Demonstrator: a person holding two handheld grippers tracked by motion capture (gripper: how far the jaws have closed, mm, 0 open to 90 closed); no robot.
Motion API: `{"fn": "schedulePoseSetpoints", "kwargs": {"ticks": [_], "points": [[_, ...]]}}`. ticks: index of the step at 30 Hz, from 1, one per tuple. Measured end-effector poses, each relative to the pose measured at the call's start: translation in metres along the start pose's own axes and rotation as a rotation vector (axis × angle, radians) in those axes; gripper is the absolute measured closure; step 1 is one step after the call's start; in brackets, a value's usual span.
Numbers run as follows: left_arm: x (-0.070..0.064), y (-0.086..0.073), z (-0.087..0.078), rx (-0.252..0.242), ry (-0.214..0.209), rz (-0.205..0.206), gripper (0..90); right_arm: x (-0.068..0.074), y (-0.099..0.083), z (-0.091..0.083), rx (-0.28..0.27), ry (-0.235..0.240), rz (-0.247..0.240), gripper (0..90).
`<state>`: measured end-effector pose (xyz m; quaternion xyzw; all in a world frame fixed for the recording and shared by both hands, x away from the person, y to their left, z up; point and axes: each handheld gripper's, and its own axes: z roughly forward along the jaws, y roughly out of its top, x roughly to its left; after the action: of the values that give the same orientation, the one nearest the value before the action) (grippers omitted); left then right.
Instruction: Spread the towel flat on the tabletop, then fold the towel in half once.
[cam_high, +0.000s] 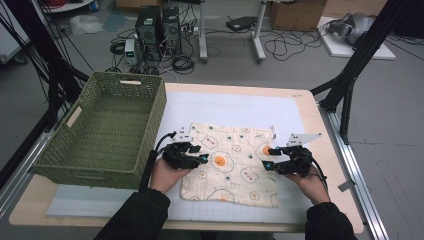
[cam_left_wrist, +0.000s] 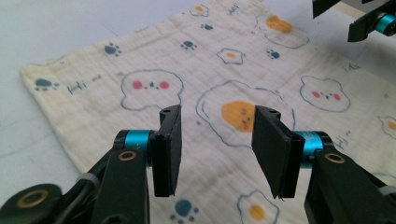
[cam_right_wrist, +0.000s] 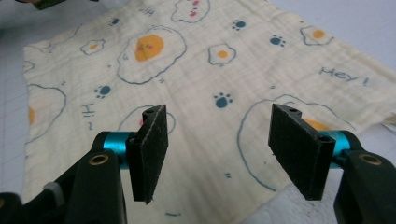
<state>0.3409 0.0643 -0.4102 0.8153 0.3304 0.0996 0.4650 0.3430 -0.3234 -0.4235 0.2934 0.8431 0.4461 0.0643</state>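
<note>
A cream cloth printed with fried eggs and paw marks lies flat on the white mat in the high view. My left gripper hovers over the cloth's left edge, open, with nothing between its jaws. My right gripper hovers over the right edge, also open and empty. In the left gripper view my left gripper stands above the cloth. In the right gripper view my right gripper stands above the cloth near its edge.
A green woven basket stands on the table's left side, empty. The white mat covers the wooden table. Black frame legs, computers and cables lie on the floor beyond the table.
</note>
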Motion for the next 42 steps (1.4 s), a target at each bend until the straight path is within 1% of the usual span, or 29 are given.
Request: {"fn": "schedulePoseSetpoints", "kwargs": {"ticks": [1, 3, 5, 7, 8, 9, 11, 12, 14, 16, 17, 20, 21, 22, 23, 25, 26, 27, 28, 30, 33, 34, 36, 37, 38, 39, 40, 41, 42], "points": [[0.002, 0.003, 0.001, -0.007, 0.004, -0.005, 54.5, -0.003, 0.000, 0.000, 0.005, -0.004, 0.008, 37.0], [0.006, 0.010, 0.003, -0.002, 0.020, -0.005, 56.3, -0.007, 0.004, -0.002, 0.012, -0.009, 0.015, 37.0], [0.010, 0.015, 0.004, -0.017, 0.031, -0.018, 56.5, -0.013, 0.010, -0.002, 0.018, -0.025, 0.007, 36.9], [0.015, 0.021, 0.006, -0.009, 0.050, -0.019, 58.0, -0.018, 0.017, -0.002, 0.022, -0.042, -0.003, 36.9], [0.018, 0.023, 0.007, -0.011, 0.056, -0.025, 58.2, -0.020, 0.020, -0.001, 0.031, -0.043, 0.005, 36.7], [0.022, 0.024, 0.009, 0.000, 0.063, -0.033, 58.5, -0.022, 0.023, 0.000, 0.032, -0.047, 0.003, 36.8], [0.029, 0.026, 0.012, -0.002, 0.069, -0.057, 59.4, -0.027, 0.028, 0.001, 0.039, -0.056, 0.005, 37.0], [0.031, 0.027, 0.013, 0.010, 0.070, -0.060, 59.9, -0.030, 0.030, 0.002, 0.038, -0.060, 0.002, 37.0], [0.035, 0.028, 0.016, 0.012, 0.084, -0.062, 60.8, -0.035, 0.034, 0.003, 0.044, -0.071, 0.007, 37.0], [0.038, 0.029, 0.018, 0.007, 0.110, -0.067, 61.1, -0.040, 0.036, 0.004, 0.039, -0.081, 0.014, 37.3], [0.041, 0.029, 0.019, 0.019, 0.121, -0.073, 61.2, -0.042, 0.037, 0.004, 0.043, -0.079, 0.018, 37.3], [0.048, 0.031, 0.023, 0.030, 0.150, -0.096, 61.4, -0.048, 0.043, 0.005, 0.052, -0.092, 0.016, 37.2], [0.050, 0.033, 0.024, 0.033, 0.160, -0.098, 61.4, -0.049, 0.045, 0.005, 0.043, -0.094, 0.016, 37.2], [0.052, 0.033, 0.024, 0.024, 0.182, -0.089, 61.6, -0.051, 0.047, 0.005, 0.046, -0.098, 0.016, 37.2], [0.053, 0.032, 0.025, 0.023, 0.196, -0.090, 62.9, -0.054, 0.048, 0.005, 0.050, -0.107, 0.017, 37.2], [0.058, 0.028, 0.029, 0.050, 0.205, -0.112, 62.9, -0.060, 0.049, 0.005, 0.053, -0.121, 0.033, 37.2], [0.060, 0.027, 0.030, 0.065, 0.221, -0.106, 62.9, -0.062, 0.048, 0.005, 0.048, -0.128, 0.041, 37.2], [0.061, 0.026, 0.032, 0.068, 0.229, -0.109, 62.9, -0.064, 0.046, 0.007, 0.053, -0.129, 0.055, 37.1], [0.063, 0.025, 0.033, 0.069, 0.230, -0.120, 62.7, -0.066, 0.045, 0.009, 0.060, -0.134, 0.049, 37.1], [0.064, 0.023, 0.035, 0.068, 0.251, -0.129, 62.8, -0.068, 0.043, 0.013, 0.082, -0.142, 0.054, 37.0], [0.069, 0.019, 0.040, 0.112, 0.257, -0.145, 62.8, -0.070, 0.040, 0.021, 0.112, -0.167, 0.062, 37.2], [0.070, 0.017, 0.042, 0.123, 0.255, -0.152, 62.8, -0.072, 0.039, 0.024, 0.118, -0.168, 0.075, 37.3], [0.070, 0.015, 0.046, 0.156, 0.271, -0.144, 63.1, -0.074, 0.036, 0.029, 0.142, -0.193, 0.082, 37.9], [0.071, 0.014, 0.048, 0.170, 0.276, -0.149, 64.5, -0.075, 0.034, 0.031, 0.145, -0.198, 0.091, 38.8], [0.071, 0.013, 0.050, 0.182, 0.283, -0.142, 66.2, -0.076, 0.032, 0.033, 0.152, -0.201, 0.101, 40.4], [0.070, 0.013, 0.050, 0.178, 0.295, -0.131, 68.2, -0.076, 0.030, 0.035, 0.161, -0.214, 0.094, 42.2], [0.070, 0.013, 0.050, 0.178, 0.292, -0.131, 72.6, -0.075, 0.028, 0.037, 0.170, -0.226, 0.091, 44.9], [0.070, 0.013, 0.050, 0.175, 0.285, -0.130, 76.8, -0.075, 0.026, 0.039, 0.172, -0.223, 0.092, 48.4], [0.070, 0.013, 0.050, 0.174, 0.280, -0.131, 82.3, -0.074, 0.024, 0.039, 0.160, -0.241, 0.078, 56.1]]}}
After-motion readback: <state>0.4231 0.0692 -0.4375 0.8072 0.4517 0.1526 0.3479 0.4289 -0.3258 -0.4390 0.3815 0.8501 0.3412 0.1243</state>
